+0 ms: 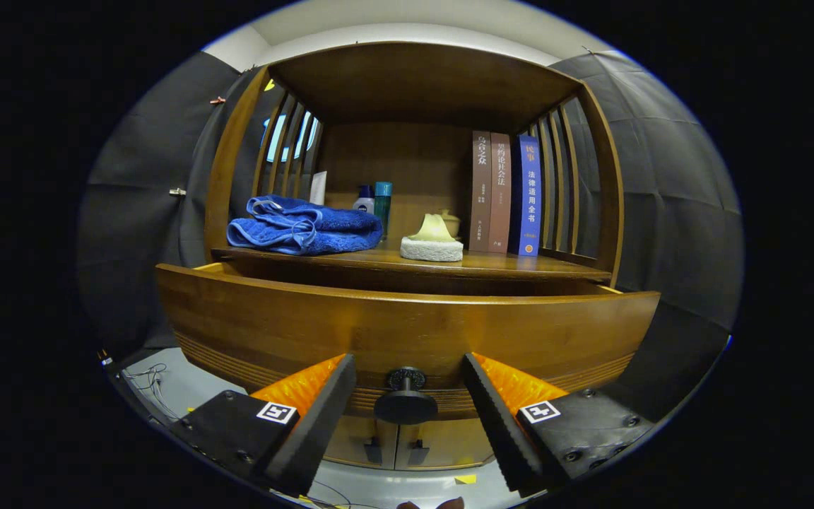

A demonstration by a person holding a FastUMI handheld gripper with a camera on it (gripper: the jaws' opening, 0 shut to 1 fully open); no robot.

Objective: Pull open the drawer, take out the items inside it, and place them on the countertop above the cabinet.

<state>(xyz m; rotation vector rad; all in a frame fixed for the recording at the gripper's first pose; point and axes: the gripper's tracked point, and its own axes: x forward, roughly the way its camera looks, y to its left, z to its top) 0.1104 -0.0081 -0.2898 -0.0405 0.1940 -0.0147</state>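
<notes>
A wooden cabinet has a drawer [407,329] pulled partly out toward me. Its dark round knob [405,396] sits between my fingers, with a gap on each side. My gripper [407,375] is open and touches nothing. The drawer's inside is hidden behind its front panel. Above the drawer runs the countertop [499,263], under a shelf roof. On it lie a folded blue towel [304,226] at the left, two small bottles [375,201] at the back, a pale sponge-like item on a white pad [432,240] and three upright books [506,194] at the right.
Slatted wooden sides [562,177] close the countertop on left and right. Below the drawer are two small cabinet doors [396,442]. Thin cables [149,378] lie on the grey floor at the lower left. Black cloth walls stand on both sides of the cabinet.
</notes>
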